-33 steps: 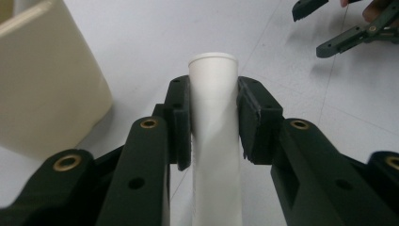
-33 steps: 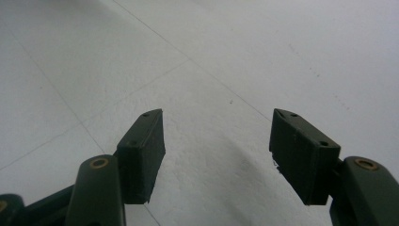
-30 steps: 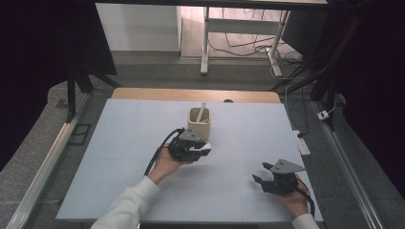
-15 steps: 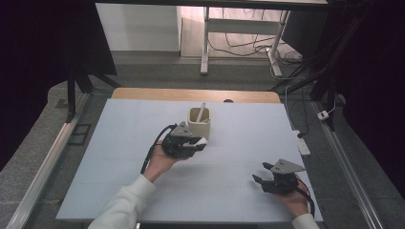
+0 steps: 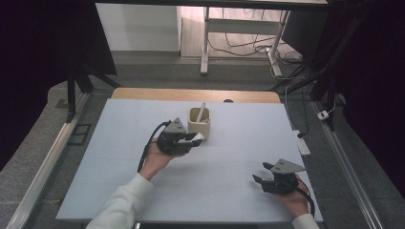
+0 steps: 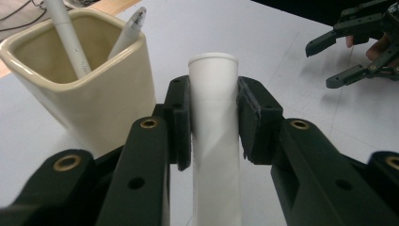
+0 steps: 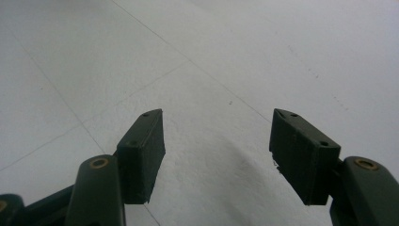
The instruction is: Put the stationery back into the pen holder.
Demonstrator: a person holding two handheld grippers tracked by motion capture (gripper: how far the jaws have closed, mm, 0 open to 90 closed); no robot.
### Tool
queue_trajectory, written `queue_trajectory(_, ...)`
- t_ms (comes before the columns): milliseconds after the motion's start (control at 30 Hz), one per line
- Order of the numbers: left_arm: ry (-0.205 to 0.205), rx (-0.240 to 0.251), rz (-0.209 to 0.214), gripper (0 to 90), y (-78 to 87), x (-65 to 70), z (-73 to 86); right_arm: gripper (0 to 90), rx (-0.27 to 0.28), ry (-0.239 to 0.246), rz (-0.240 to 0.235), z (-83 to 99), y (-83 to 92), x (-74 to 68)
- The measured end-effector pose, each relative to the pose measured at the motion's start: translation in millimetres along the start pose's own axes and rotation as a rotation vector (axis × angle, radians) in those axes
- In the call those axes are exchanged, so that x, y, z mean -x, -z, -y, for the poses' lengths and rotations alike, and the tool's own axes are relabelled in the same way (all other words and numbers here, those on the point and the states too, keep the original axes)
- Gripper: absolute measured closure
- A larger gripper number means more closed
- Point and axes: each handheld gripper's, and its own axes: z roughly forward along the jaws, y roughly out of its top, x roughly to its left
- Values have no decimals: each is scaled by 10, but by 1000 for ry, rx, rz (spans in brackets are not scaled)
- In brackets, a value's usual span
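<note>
My left gripper (image 5: 195, 139) is shut on a white tube-shaped marker (image 5: 198, 137), just in front of and left of a cream square pen cup (image 5: 199, 126). In the left gripper view the pads (image 6: 181, 117) press both sides of the marker (image 6: 212, 70), whose flat end points forward beside the cup (image 6: 94, 89). Two white pens (image 6: 66, 28) stand inside the cup. My right gripper (image 5: 260, 172) rests low at the table's front right, open, with bare table between its jaws (image 7: 216, 141). It also appears far off in the left gripper view (image 6: 320, 66).
A pale blue-grey table (image 5: 229, 157) carries everything, with a wooden strip (image 5: 191, 94) along its far edge. Metal rails (image 5: 47, 157) run along both sides, and a power strip (image 5: 303, 143) lies off the right edge.
My left gripper, still holding the white marker, has drifted slightly left and upward beside the cup. The right gripper has stayed where it was.
</note>
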Motion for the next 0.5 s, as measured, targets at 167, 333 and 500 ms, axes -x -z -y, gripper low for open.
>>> queue_trajectory(167,1,8,-9,665,33,-23,-4,354,0,1,0,-1,0,-1)
queue_trajectory(333,7,19,-16,665,64,-50,-4,354,0,-1,0,-1,2,-2)
queue_trajectory(500,17,31,-24,665,108,-92,-4,354,-1,-2,0,-1,2,-3)
